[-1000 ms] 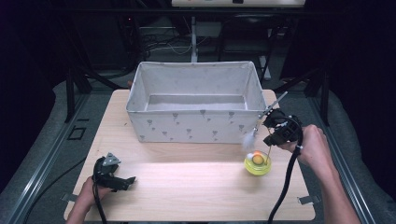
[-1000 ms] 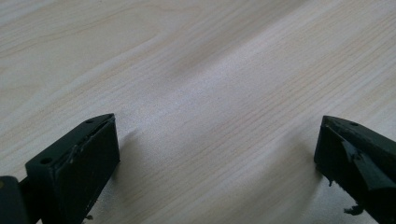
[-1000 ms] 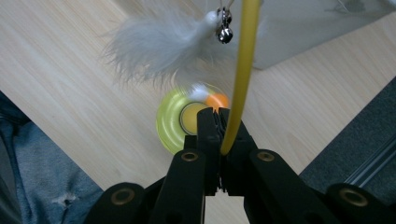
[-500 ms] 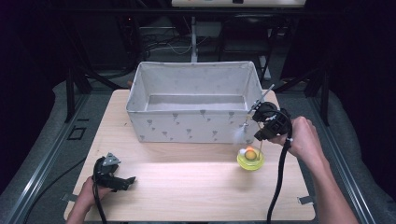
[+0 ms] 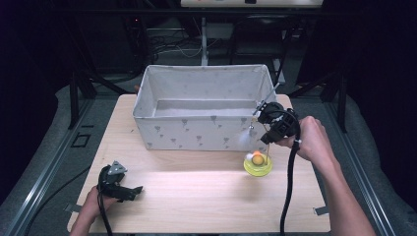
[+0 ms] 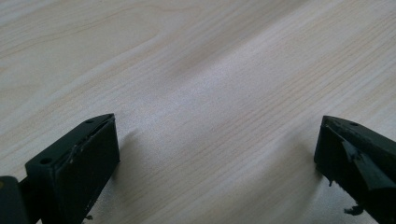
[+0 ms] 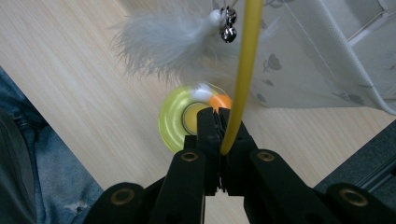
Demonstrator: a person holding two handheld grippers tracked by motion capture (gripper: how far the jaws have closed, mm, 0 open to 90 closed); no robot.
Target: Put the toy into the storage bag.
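A cat toy stands on the table near the bin's right front corner: a yellow-green round base (image 5: 257, 166) (image 7: 173, 122) with an orange ball (image 5: 257, 159) (image 7: 220, 101). A yellow rod (image 7: 243, 70) rises from it, carrying a white feather tuft (image 5: 244, 137) (image 7: 163, 38) and a small bell (image 7: 228, 32). My right gripper (image 5: 266, 139) (image 7: 215, 115) is above the base, shut on the yellow rod. At the table's front left, my left gripper (image 5: 132, 191) (image 6: 217, 144) lies low over bare wood, jaws wide apart with nothing between them.
A large grey fabric bin (image 5: 204, 133) (image 7: 327, 60) with a small print stands at the back middle of the wooden table (image 5: 196, 206), close behind the toy. A person's leg in jeans (image 7: 32, 177) is at the table edge. Dark floor and metal frames surround the table.
My right gripper has moved left and toward the bin with the rod in it, and the toy's base has shifted left with it. The left gripper has stayed put.
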